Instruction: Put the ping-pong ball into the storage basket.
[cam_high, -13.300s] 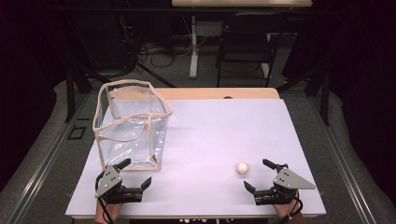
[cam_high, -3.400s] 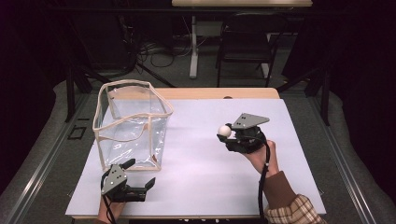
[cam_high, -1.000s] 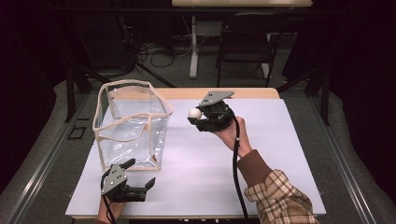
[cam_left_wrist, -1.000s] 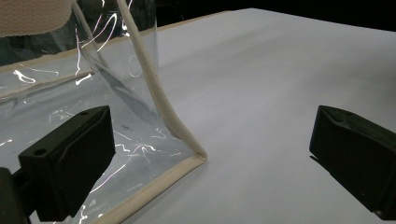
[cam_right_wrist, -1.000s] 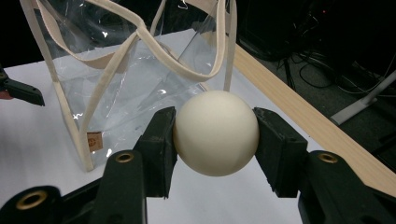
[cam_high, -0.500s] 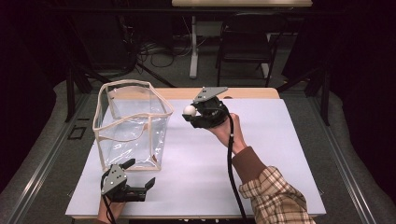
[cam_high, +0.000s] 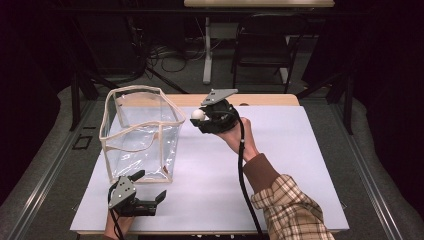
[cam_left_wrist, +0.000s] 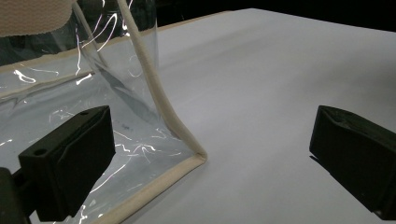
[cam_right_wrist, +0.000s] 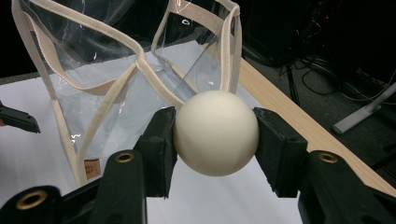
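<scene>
Item: white ball (cam_right_wrist: 216, 138), smooth, cream-toned. Location: pinched between the two black jaws of the right gripper (cam_high: 206, 119), held in the air just right of the clear bag's upper rim, toward the far side of the table (cam_high: 300, 165).

Item: clear plastic bag (cam_high: 140, 135), cream fabric trim, standing upright and open-topped on the left part of the white table surface. Nothing seen inside it.

Item: left gripper (cam_high: 149, 192), resting at the near left edge of the table, jaws spread wide and holding nothing; the bag's near lower corner (cam_left_wrist: 198, 156) lies between them without touching either.

Step in hand (judged): carrying the ball toward the bag's mouth.

Next move calls for (judged): shifting the ball left until it sits over the opening, clear of the trim, then parting the jaws to drop it in.
</scene>
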